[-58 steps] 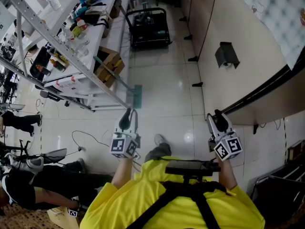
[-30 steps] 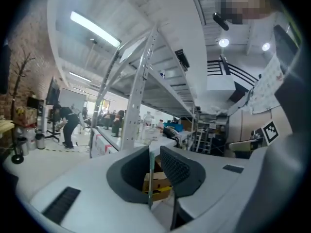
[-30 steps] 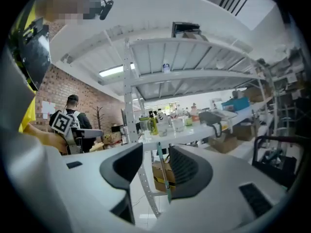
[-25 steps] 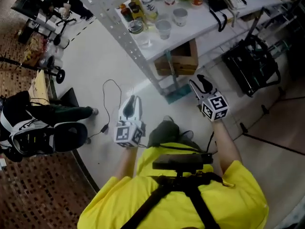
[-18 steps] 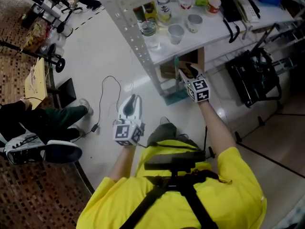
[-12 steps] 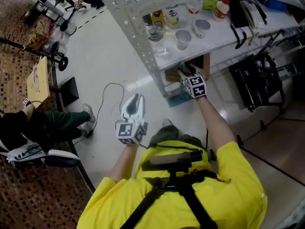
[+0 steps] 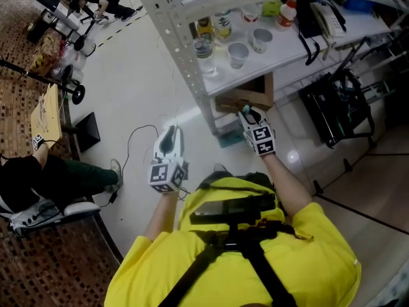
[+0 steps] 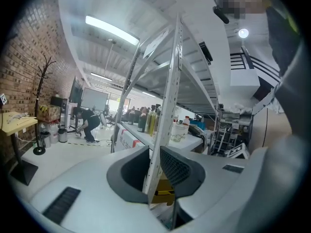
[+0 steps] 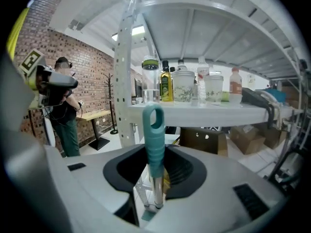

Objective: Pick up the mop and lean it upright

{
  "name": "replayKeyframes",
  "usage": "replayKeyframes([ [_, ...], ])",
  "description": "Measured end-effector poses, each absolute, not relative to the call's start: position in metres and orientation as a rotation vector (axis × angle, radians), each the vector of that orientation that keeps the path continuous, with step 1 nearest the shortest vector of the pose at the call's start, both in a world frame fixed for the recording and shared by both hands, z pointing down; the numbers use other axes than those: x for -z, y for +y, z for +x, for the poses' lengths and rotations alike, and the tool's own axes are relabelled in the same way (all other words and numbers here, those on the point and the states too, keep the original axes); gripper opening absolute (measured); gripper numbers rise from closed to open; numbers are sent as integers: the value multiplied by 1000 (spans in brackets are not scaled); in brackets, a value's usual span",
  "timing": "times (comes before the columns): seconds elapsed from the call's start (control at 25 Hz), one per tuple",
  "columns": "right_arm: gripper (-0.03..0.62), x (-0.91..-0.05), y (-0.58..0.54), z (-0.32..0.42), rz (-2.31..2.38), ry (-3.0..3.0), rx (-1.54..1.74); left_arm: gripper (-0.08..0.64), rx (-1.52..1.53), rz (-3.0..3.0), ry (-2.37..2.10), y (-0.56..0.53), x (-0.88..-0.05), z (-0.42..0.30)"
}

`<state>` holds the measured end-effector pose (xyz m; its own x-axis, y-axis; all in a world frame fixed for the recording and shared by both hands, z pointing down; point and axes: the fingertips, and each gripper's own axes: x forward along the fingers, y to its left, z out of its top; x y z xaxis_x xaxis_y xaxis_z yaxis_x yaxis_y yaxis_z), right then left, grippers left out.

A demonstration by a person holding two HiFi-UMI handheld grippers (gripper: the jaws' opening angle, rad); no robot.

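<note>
Teal-handled mop [image 9: 154, 130] stands near upright by the shelf post [image 9: 124, 72]; the right gripper [image 7: 248, 115], jaws just closing in, pinches its handle to steady it. The left gripper [image 7: 167, 136] idles, jaws slightly parted, empty.

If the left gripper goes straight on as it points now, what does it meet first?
Most likely the shelving rack's white perforated upright, seen dead ahead past the open jaws of the left gripper; how far off is unclear.
</note>
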<state>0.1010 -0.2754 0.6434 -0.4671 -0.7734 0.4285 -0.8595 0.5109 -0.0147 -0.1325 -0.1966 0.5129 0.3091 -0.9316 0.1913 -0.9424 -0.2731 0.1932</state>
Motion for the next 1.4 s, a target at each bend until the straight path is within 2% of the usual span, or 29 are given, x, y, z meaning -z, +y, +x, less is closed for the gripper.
replayKeyframes([
  [0.16, 118, -601, -228, 123, 1400, -2436, -303, 69, 8, 2300, -1727, -198, -499, -144],
  [0.28, 120, -533, -214, 135, 1405, -2528, -239, 69, 50, 2325, -1736, -200, -484, -146],
  [0.48, 120, -409, -189, 120, 1364, -2735, -94, 69, 55, 2339, -1685, -190, -459, -144],
  [0.64, 120, -367, -178, 104, 1315, -2826, -22, 67, 81, 2381, -1666, -182, -445, -134],
  [1.04, 120, -382, -189, 97, 1260, -2834, -22, 14, 59, 2399, -1668, -180, -454, -124],
  [1.4, 121, -502, -244, 82, 1168, -2715, -167, 14, 4, 2389, -1577, -167, -476, -113],
])
